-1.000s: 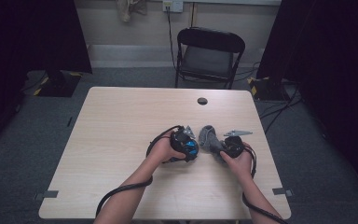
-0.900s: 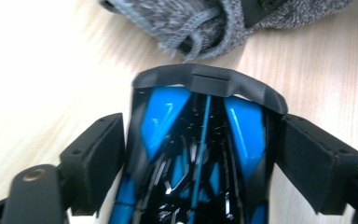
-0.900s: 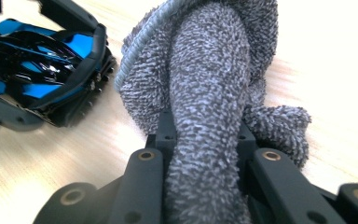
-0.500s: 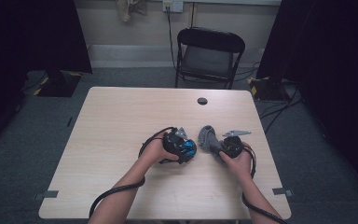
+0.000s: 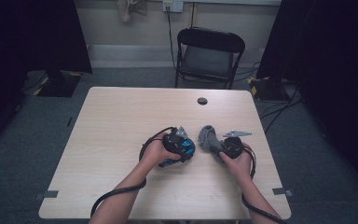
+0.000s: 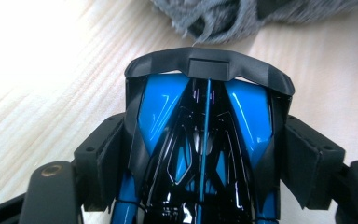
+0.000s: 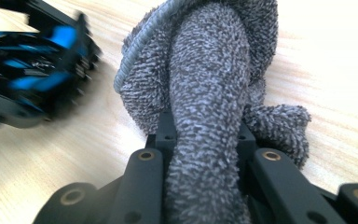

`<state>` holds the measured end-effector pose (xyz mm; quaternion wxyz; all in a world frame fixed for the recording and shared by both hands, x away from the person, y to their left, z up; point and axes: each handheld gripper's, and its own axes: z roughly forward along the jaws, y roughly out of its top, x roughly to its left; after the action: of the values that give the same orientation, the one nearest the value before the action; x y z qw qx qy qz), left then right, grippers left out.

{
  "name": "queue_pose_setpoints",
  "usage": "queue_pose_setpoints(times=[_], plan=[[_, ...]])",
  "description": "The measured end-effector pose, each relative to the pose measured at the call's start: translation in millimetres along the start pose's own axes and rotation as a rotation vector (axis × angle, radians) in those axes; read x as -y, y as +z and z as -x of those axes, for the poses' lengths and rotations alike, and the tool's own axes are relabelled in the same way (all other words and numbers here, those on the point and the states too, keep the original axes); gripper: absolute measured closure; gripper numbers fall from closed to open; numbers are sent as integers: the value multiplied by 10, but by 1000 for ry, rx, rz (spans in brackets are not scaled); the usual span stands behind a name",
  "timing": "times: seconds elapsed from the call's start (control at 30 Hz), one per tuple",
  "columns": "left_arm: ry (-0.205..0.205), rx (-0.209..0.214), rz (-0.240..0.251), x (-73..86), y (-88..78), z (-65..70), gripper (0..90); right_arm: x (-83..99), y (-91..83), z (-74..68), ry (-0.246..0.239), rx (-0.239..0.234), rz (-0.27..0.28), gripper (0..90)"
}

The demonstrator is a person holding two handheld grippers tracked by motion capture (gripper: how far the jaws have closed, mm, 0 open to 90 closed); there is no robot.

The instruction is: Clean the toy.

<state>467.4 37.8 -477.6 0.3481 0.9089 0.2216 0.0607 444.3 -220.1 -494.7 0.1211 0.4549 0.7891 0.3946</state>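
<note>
A glossy blue and black toy car (image 6: 200, 140) sits between the jaws of my left gripper (image 5: 186, 145). The black pads (image 6: 109, 158) touch its sides, and the jaws have just been closing on it. In the left gripper view the car's spoiler points at a grey terry cloth (image 6: 223, 18) lying just beyond it. My right gripper (image 7: 205, 140) is shut on that cloth (image 7: 209, 70), which bunches up over the wooden table (image 5: 121, 121). From above, the cloth (image 5: 208, 137) lies between the two grippers, with the right gripper (image 5: 219, 147) at its right end.
A small black round cap (image 5: 202, 101) sits in the table's far middle. A black folding chair (image 5: 207, 51) stands behind the far edge. Cables trail from both grippers toward the near edge. Bare wood stretches across the table's left half.
My left gripper with the car has drawn slightly left, away from the cloth, leaving a small gap. The right hand and the cloth have stayed put.
</note>
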Motion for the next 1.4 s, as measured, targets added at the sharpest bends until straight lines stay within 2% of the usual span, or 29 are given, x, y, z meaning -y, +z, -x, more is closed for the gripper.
queue_pose_setpoints(times=[0.03, 0.13, 0.23, 0.3, 0.43, 0.47, 0.53, 0.63, 0.7, 0.77, 0.8, 0.9, 0.97, 1.13, 1.2, 1.4], plan=[[12, -3, 9, -12, -50, -1, 245, 0, 0, -4, 0, 2, 1, 728], [2, -17, 26, -52, -184, 3, 247, -34, -12, -6, 10, 2, 3, 729], [-20, -16, 79, -79, -315, 9, 251, -109, -58, -22, 11, -5, 27, 730], [-9, -24, 101, -100, -392, 19, 253, -185, -109, -49, 10, -10, 45, 730], [4, -26, 103, -143, -493, 47, 253, -343, -211, -112, -10, -26, 75, 732], [-5, -23, 105, -162, -515, 56, 253, -392, -237, -133, -18, -31, 82, 733], [5, -18, 113, -202, -561, 75, 254, -506, -281, -184, -41, -34, 86, 734], [37, -9, 118, -282, -619, 120, 253, -669, -338, -264, -63, -41, 110, 734], [31, 2, 121, -335, -646, 144, 253, -797, -354, -339, -96, -41, 111, 734], [28, -11, 129, -374, -668, 142, 253, -876, -339, -408, -121, -77, 102, 734], [18, -19, 124, -387, -680, 130, 254, -898, -335, -454, -148, -89, 94, 734], [0, -37, 113, -377, -700, 72, 253, -904, -335, -556, -185, -111, 84, 735], [-12, -53, 103, -350, -704, 38, 253, -885, -343, -567, -189, -131, 89, 736], [-42, -72, 118, -292, -724, -6, 253, -810, -345, -605, -221, -160, 57, 736], [-53, -86, 127, -277, -740, -28, 253, -769, -344, -616, -222, -174, 52, 736], [-66, -122, 115, -238, -785, -92, 253, -669, -381, -671, -228, -209, 48, 736]])
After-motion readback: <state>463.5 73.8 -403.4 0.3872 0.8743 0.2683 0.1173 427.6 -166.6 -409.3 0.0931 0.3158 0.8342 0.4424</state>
